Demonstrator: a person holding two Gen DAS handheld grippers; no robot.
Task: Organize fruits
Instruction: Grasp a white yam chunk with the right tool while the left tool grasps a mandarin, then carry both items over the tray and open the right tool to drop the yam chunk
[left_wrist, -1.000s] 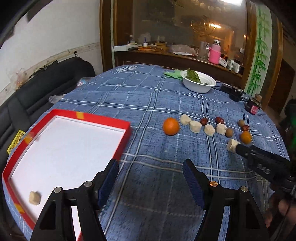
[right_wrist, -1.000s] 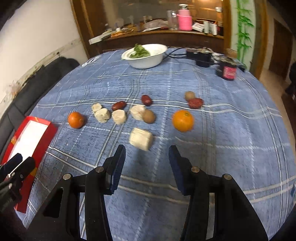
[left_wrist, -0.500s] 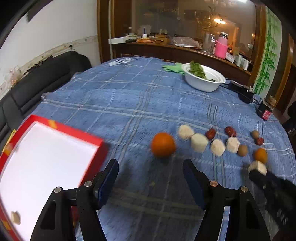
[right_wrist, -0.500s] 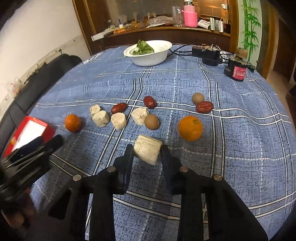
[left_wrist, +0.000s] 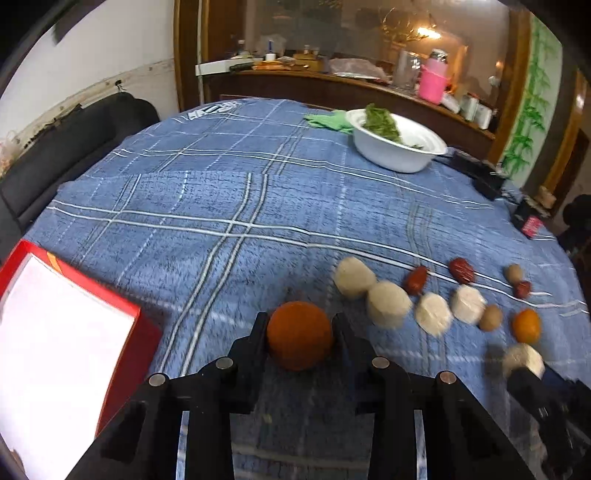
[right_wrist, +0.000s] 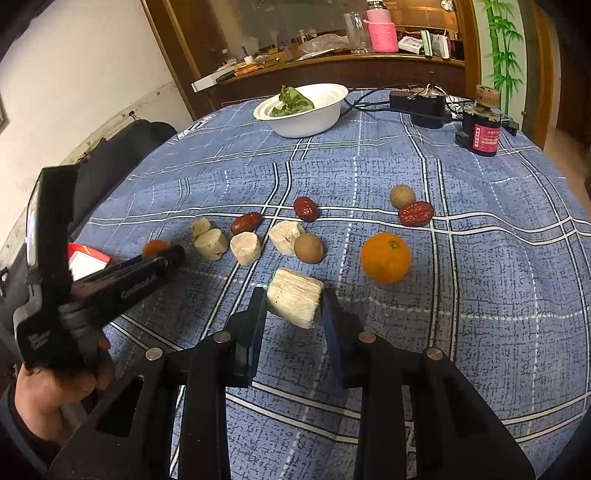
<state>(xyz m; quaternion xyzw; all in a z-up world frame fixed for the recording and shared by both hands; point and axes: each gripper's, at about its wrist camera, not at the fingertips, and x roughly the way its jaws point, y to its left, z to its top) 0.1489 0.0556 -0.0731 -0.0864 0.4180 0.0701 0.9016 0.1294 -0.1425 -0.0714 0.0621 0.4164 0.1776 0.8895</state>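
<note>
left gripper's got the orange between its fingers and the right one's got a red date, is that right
Not quite. The left gripper is closing with the orange between its fingers, but the right gripper is shut on a pale fibrous chunk, not a red date; the dates lie farther back. The right wrist view shows it.

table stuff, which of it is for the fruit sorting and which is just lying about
For the job: orange in the closing left claw; pale chunk in the right claw; second orange; other pale chunks; red dates; brown fruits; red tray.

Lying about: white bowl; black adapter; jar.
</note>
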